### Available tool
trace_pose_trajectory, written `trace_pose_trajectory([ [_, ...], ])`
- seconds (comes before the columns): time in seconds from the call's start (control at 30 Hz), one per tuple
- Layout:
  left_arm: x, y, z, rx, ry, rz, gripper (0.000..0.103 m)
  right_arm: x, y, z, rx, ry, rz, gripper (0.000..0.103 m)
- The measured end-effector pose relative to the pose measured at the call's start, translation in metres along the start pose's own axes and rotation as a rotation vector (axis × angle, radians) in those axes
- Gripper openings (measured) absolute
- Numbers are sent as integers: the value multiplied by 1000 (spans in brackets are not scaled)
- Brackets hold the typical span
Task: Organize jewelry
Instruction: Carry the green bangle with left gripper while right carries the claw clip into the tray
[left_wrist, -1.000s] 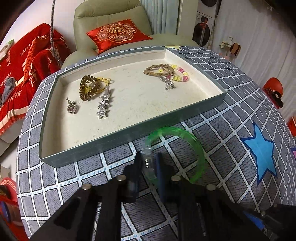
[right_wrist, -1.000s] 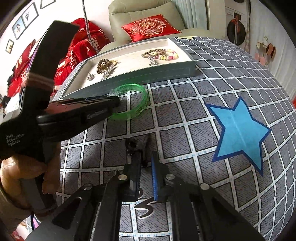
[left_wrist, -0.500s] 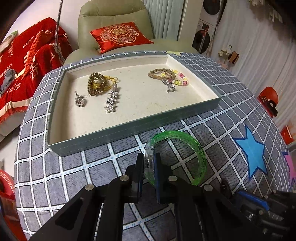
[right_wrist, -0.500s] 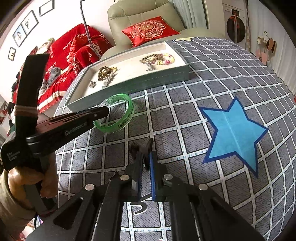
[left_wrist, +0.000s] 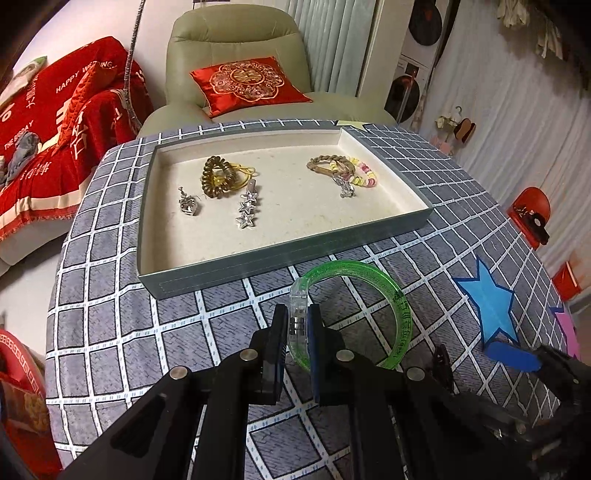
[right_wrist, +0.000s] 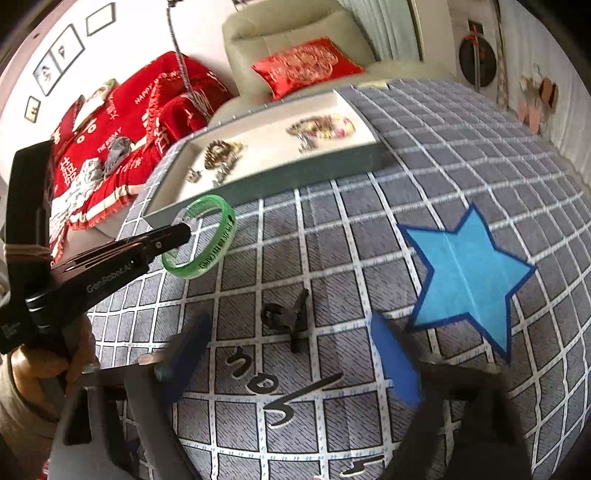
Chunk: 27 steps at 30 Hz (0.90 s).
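My left gripper (left_wrist: 298, 325) is shut on a green translucent bangle (left_wrist: 400, 314) and holds it above the checked tablecloth, just in front of the grey jewelry tray (left_wrist: 295, 251). The bangle also shows in the right wrist view (right_wrist: 218, 243). In the tray lie a gold coil hair tie (left_wrist: 216, 177), a silver star clip (left_wrist: 246, 208), a silver pendant (left_wrist: 188, 205) and braided and beaded bracelets (left_wrist: 343, 168). My right gripper (right_wrist: 291, 354) is open over a small dark hair clip (right_wrist: 288, 317) lying on the cloth between its fingers.
A blue star patch (right_wrist: 469, 269) is on the cloth to the right. A green armchair with a red cushion (left_wrist: 247, 83) stands behind the table, and a red blanket (left_wrist: 55, 129) lies at left. The table edge curves away on both sides.
My right gripper has opened wide; the dark clip it was shut around now lies on the cloth. My left gripper has raised the green bangle and pulled back a little from the tray.
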<state>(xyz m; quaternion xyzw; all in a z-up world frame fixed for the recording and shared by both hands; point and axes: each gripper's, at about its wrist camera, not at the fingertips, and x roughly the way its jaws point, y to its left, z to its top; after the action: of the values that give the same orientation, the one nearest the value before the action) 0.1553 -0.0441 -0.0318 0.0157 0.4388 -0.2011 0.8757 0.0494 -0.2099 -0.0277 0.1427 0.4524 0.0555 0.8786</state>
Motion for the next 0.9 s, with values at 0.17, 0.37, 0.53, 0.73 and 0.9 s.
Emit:
trace_pose_trajectory([
  [0.17,-2,3,0,-10,-4,4,26,18,14,1,-56,36,-53,63],
  [0.37,-10,6,-2,-9,-14,7,26,26,15,-1,-53,67,-79,26],
  [0.53,-17,12,2,-23,-28,6,26,15,0,8,7,53,-20,26],
  [0.73,-26,22,19,-29,-56,17,26,-3,-12,47,29,-5,22,26],
  [0.9,-25,35,43,-43,-77,39,26,-10,-14,90,14,-48,42,26],
])
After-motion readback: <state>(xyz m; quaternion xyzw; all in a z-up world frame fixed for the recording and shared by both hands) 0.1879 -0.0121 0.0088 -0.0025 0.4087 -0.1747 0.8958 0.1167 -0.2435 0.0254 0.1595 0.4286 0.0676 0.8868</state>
